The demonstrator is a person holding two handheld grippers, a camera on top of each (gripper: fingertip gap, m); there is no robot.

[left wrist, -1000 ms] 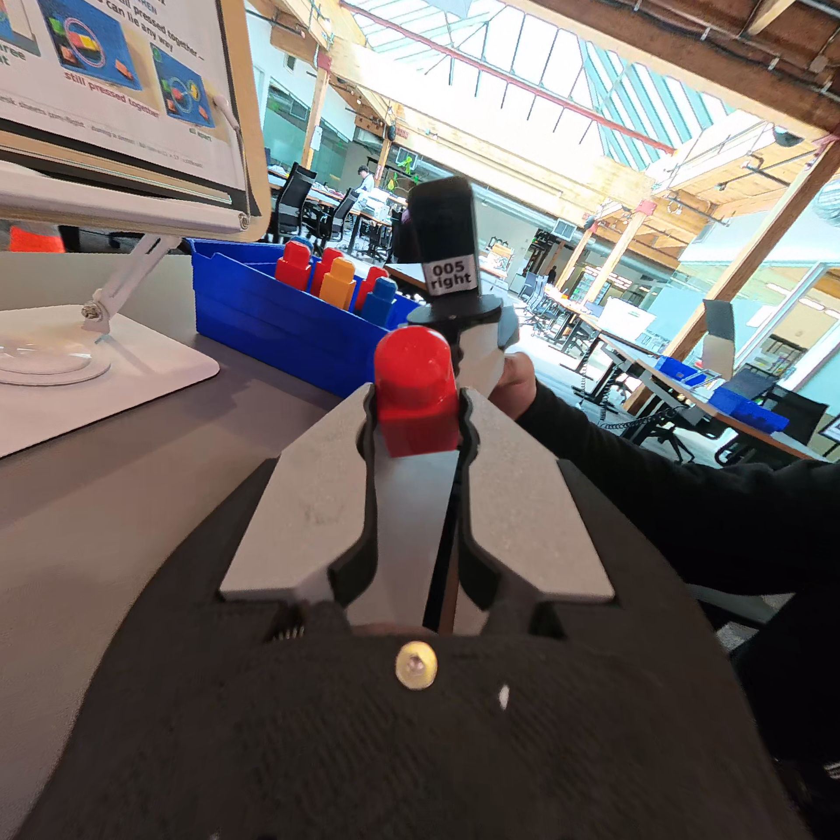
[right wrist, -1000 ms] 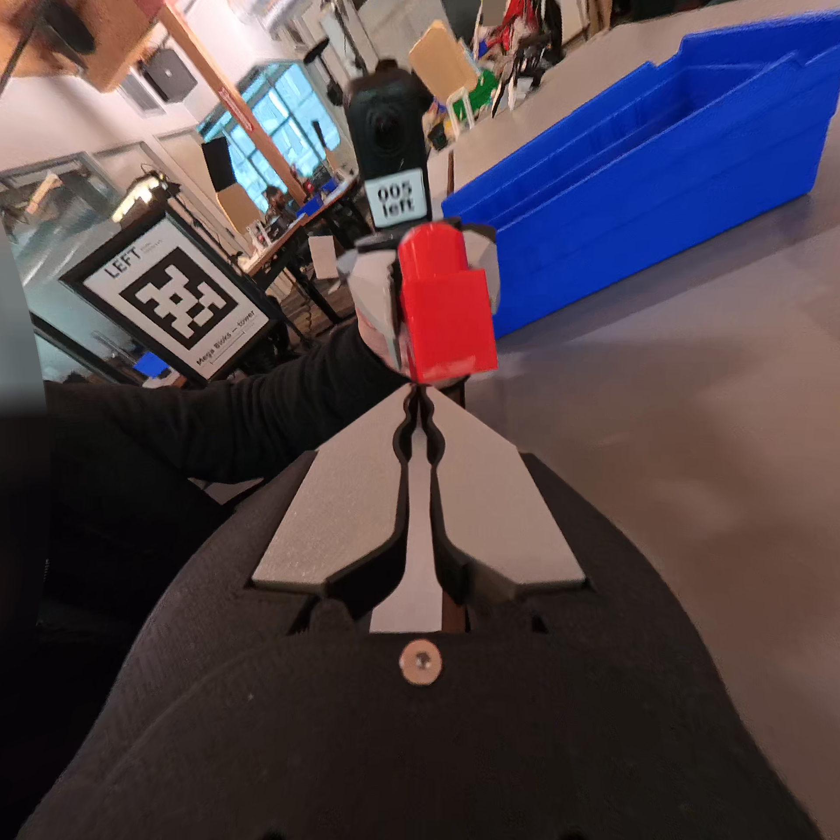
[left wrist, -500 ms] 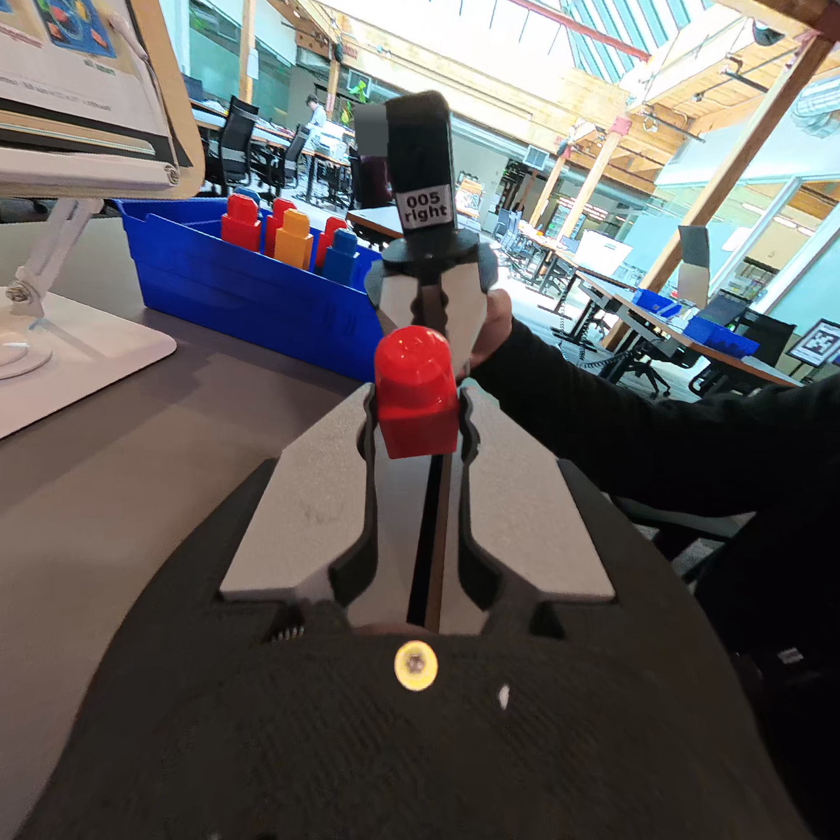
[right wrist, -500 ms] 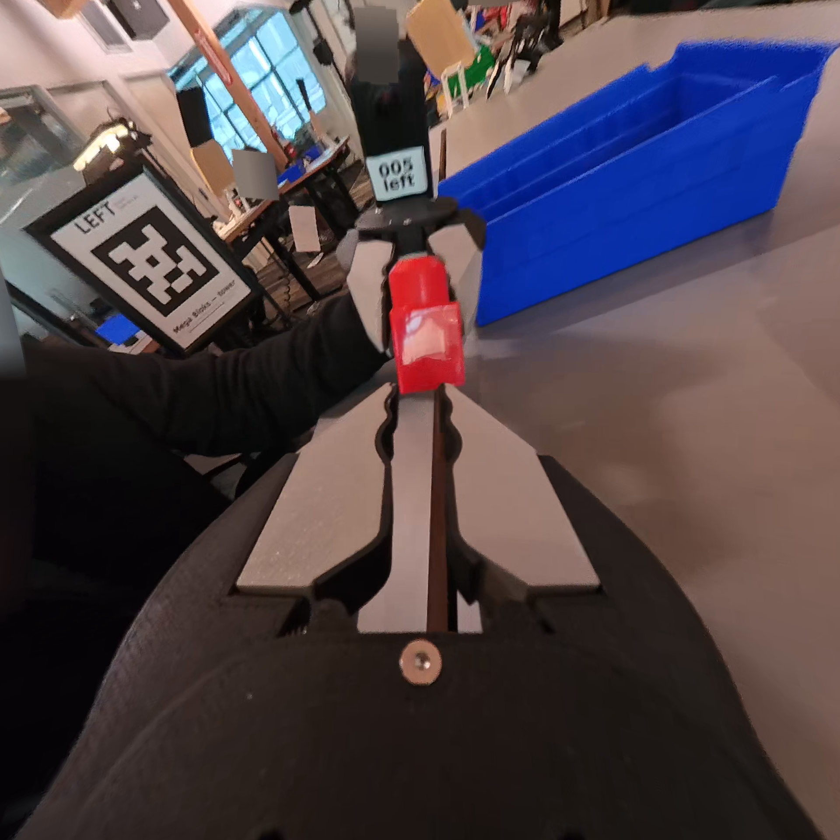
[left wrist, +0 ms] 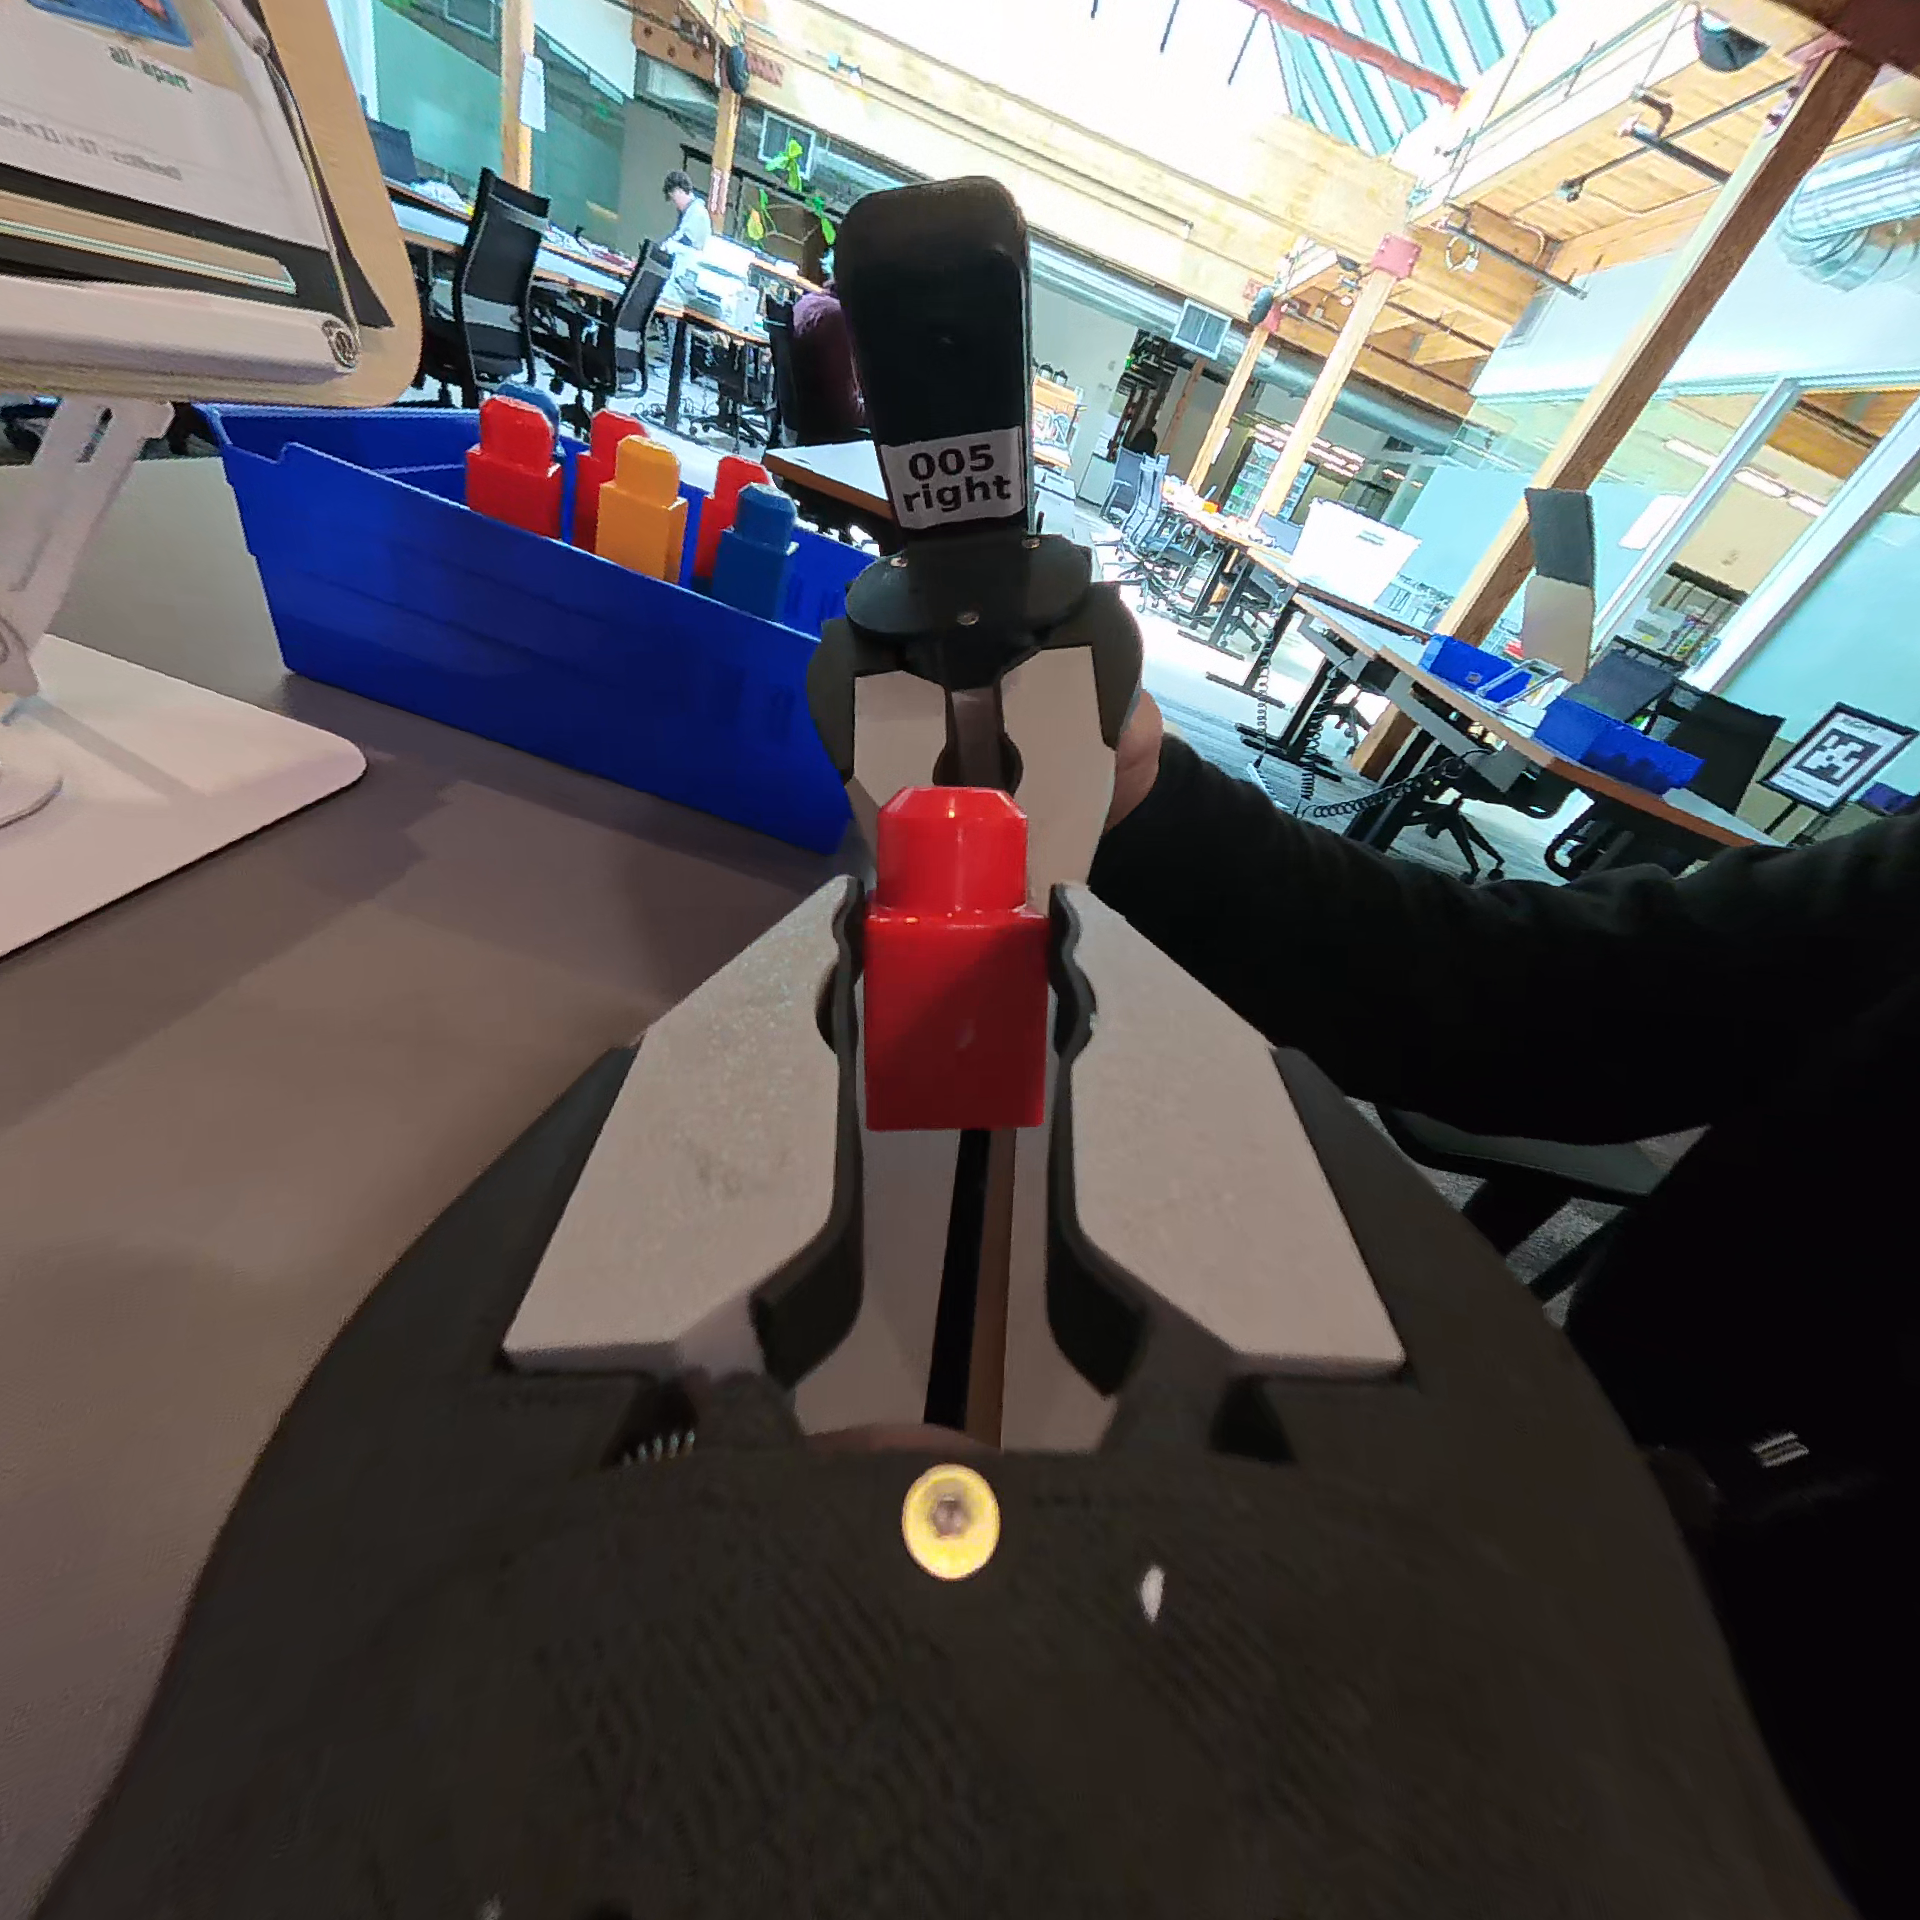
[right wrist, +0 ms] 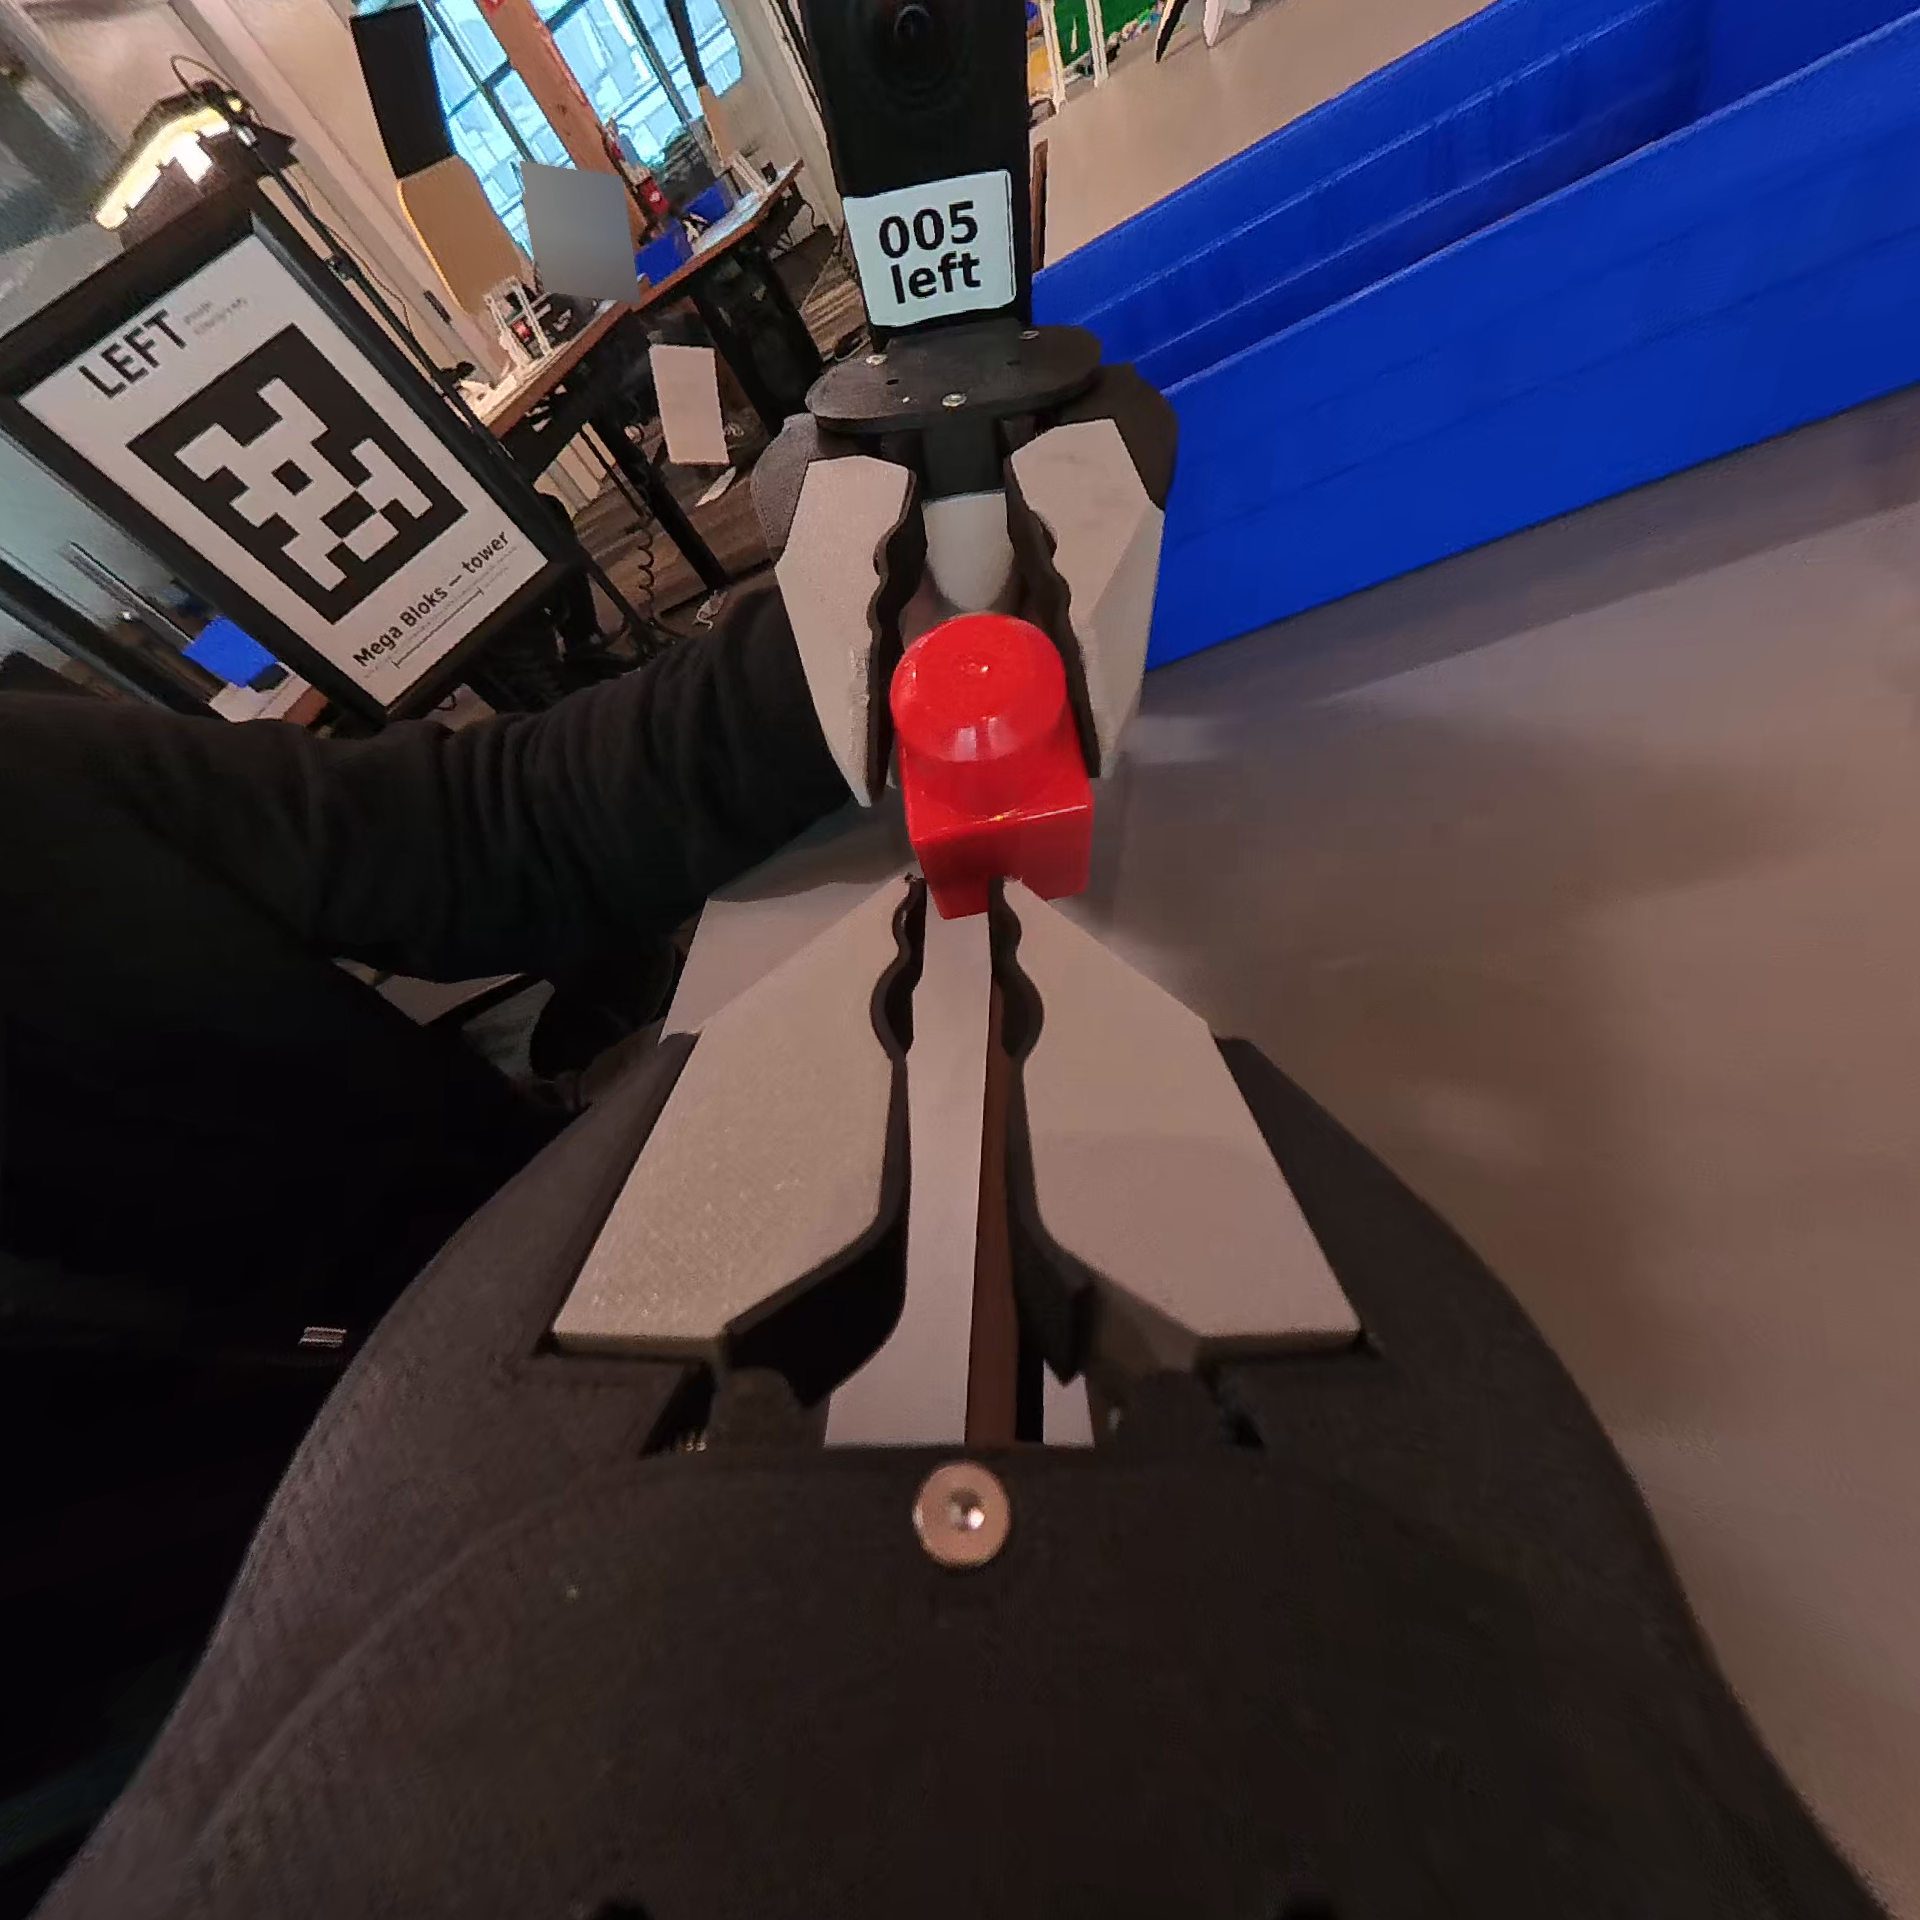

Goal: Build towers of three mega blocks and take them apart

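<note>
My left gripper (left wrist: 954, 904) is shut on a red mega block (left wrist: 956, 1029), clamping its square body, with the stud pointing forward. My right gripper (left wrist: 971, 758) faces it head on, just beyond the stud. In the right wrist view, my right gripper (right wrist: 954, 899) holds nothing. Its fingers stand a narrow gap apart, with the tips right under the lower corner of the red block (right wrist: 997, 831). The left gripper (right wrist: 987, 779) holds that block above the grey table (right wrist: 1507, 935), stud towards this camera.
A blue bin (left wrist: 540, 665) at the back of the table holds upright red, orange and blue blocks (left wrist: 644, 509). A blue bin wall (right wrist: 1507, 395) rises at the right. A white stand base (left wrist: 156, 769) sits at the left. Black sleeves (left wrist: 1455, 987) reach in. The grippers are tip to tip, or close to it.
The two grippers have come closer, tip to tip. The right gripper went from shut to slightly parted. The red block stayed in the left gripper, its stud now turned towards the right gripper.
</note>
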